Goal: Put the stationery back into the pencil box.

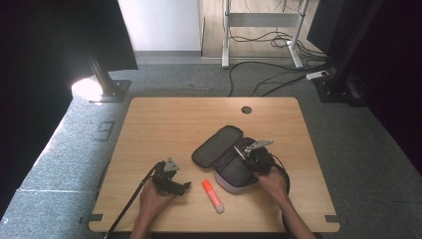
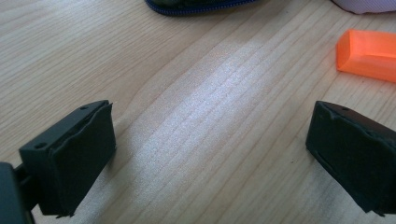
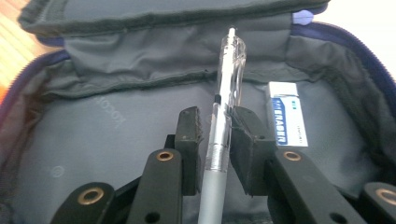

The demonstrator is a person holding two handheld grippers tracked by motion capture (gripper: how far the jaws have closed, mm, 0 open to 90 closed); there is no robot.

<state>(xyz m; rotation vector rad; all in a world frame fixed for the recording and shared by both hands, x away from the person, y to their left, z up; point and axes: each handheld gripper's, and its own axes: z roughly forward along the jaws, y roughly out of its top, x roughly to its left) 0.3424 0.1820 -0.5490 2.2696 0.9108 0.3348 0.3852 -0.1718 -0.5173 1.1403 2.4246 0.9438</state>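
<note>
A person's right gripper (image 3: 215,135), low in the centre of its own view, has a clear pen (image 3: 229,93) between its jaws over the open pencil case (image 3: 93,135), beside an eraser (image 3: 285,114); the pads look barely parted, so the pen is likely being let go. The left gripper (image 2: 205,154) rests spread wide and empty on the table (image 2: 196,93). Next seems the orange glue stick (image 1: 212,195), lower centre.
</note>
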